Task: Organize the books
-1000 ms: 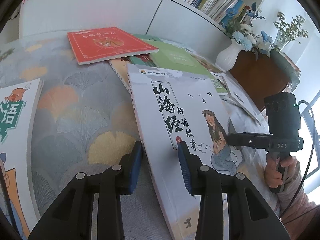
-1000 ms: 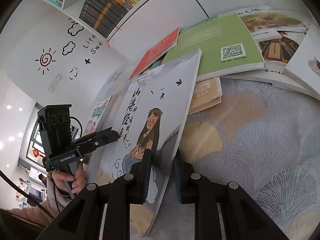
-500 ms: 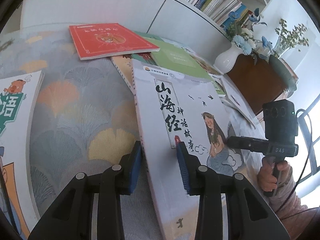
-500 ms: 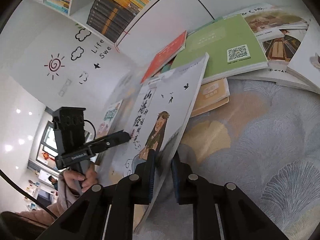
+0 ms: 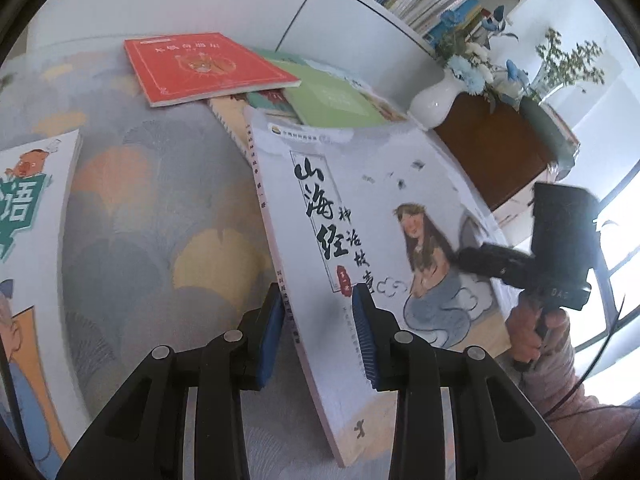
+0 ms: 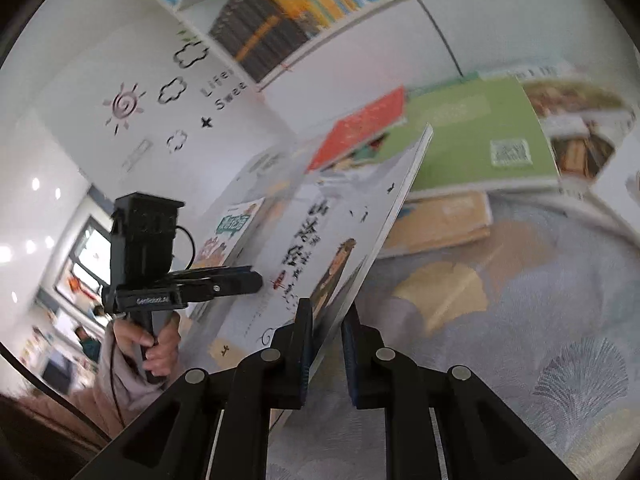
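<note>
Books lie scattered over the patterned tablecloth [image 5: 152,208], and the one in hand is the white storybook [image 5: 360,216] with a long-haired figure on its cover.

The main risk, as I judge it, is the book slipping or twisting. It is thin and floppy, raised off the cloth on its right side and pinched only along two edges. The right gripper [image 6: 326,344] has just been closing, with the book's right edge between its jaws, and is now clamped narrowly on that edge. The left gripper [image 5: 318,332] straddles the near spine corner: its left pad [image 5: 272,336] looks to be against the spine, but whether its right pad presses on the cover I cannot tell. If the two hands rise unevenly, the cover could bend or slide out of a grip. The book's far end also sits close over the green book [image 5: 332,100] and the red book [image 5: 200,66], so a drag across them could shove that pile about.

Seen from the left wrist, the storybook runs from between the jaws away toward the far right, spine on its left. From the right wrist it stands tilted, its edge between the jaws and its cover facing left, toward the left gripper. More books lie far right on the cloth, and a white book [image 5: 28,240] lies at the near left.
</note>
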Available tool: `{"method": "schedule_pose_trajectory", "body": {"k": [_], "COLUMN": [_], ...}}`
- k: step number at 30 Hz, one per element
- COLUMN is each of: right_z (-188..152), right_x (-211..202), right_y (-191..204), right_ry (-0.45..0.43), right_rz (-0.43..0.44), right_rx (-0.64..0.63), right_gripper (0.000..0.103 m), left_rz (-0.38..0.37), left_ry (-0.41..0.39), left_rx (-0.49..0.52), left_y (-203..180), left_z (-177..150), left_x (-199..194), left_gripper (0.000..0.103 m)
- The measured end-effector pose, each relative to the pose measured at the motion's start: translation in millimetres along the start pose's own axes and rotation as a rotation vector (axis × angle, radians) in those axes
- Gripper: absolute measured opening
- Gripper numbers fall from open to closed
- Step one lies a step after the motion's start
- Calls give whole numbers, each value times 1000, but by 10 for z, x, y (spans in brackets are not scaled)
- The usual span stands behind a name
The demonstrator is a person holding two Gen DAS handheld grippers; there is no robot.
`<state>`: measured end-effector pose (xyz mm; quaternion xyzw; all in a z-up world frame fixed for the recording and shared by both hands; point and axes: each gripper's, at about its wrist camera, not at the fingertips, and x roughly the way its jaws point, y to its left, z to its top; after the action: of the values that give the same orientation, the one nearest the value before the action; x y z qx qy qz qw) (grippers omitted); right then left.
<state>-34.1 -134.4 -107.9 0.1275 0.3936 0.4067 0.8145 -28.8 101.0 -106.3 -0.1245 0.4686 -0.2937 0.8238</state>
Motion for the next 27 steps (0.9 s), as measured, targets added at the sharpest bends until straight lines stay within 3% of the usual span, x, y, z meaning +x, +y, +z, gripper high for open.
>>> {"method": "schedule_pose_trajectory", "body": {"k": [13,20,27], "right_z": [-106,13,227], "right_x": [28,83,322], "right_y": [405,740,1039], "right_ry": [-1,3,44], "right_rz": [-12,-9,27], "right_rx": [-51,-131,-146], "right_gripper": [14,14,14], "left_rz": [34,7,43], "left_ry": [38,-34,-107], "left_rx": [116,53,44], "left_y": [-99,98,277], "left_z": [-70,-47,7], "left_x": [-325,-683,-1148], "left_gripper": [31,31,31]}}
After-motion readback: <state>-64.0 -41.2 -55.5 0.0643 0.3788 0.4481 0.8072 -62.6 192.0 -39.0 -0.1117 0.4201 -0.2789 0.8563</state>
